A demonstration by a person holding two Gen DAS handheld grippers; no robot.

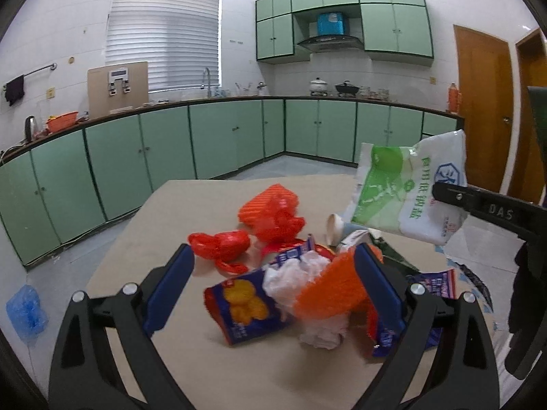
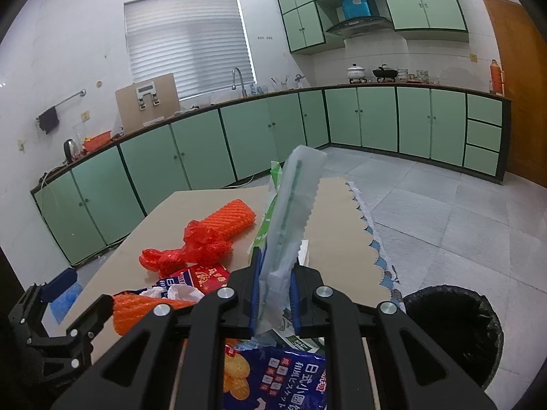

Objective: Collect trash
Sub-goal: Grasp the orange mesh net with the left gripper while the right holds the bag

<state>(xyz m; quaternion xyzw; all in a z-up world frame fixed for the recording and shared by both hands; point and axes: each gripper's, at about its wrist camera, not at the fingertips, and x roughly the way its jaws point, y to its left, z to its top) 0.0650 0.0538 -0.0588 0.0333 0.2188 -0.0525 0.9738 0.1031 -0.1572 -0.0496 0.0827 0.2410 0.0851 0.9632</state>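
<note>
Trash lies piled on a tan table (image 1: 143, 246). My left gripper (image 1: 273, 283) is open, its blue fingers around a blue cracker packet (image 1: 239, 307), crumpled white tissue (image 1: 301, 280) and an orange foam net (image 1: 331, 290). My right gripper (image 2: 275, 294) is shut on a white and green plastic bag (image 2: 290, 212) and holds it upright above the table; the bag also shows in the left wrist view (image 1: 407, 191). Red plastic bags (image 1: 222, 244) and another orange foam net (image 1: 266, 201) lie farther back. A paper cup (image 1: 335, 227) lies on its side.
A black-lined trash bin (image 2: 451, 328) stands on the floor right of the table. Green cabinets (image 1: 171, 143) line the walls. A blue bag (image 1: 25, 311) lies on the floor at the left. Wooden doors (image 1: 482, 102) are on the right.
</note>
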